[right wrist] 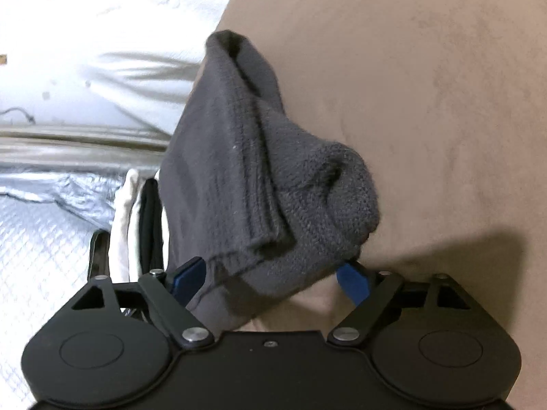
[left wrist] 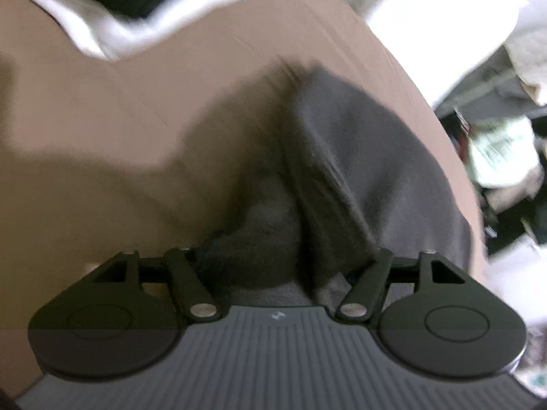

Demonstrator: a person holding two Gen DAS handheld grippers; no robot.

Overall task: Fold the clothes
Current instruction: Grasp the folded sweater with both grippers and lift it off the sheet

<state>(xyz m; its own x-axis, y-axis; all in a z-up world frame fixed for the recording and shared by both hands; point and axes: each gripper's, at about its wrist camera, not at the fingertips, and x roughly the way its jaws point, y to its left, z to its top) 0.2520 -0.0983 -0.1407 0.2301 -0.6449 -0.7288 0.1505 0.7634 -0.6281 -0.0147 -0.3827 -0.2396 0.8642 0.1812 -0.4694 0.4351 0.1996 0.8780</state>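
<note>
The brown bench fills most of what I see from both hands, its surface bare on the right and in shadow near me. Off its left edge, in the right-hand view, lies silvery quilted sheeting; at the far side in the left-hand view sits a heap of white cloth with something black in it.

The grey knitted garment is the piece I am working on — it lies bunched on the bench near its left edge, already doubled into thick layers, with a ribbed hem turned toward me.

My right tongs stand wide, their blue fingertips either side of the near fold, and I see no pinch on the cloth: released, as far as I can judge. My left tongs sit low over the same grey knit; their tips are hidden under the fabric and the view is blurred, so I cannot tell whether they grip.

I judge a fold has just been laid down. Next the bundle wants squaring — take the loose near edge, lift it clear without dragging the layers, and flatten the hump.
</note>
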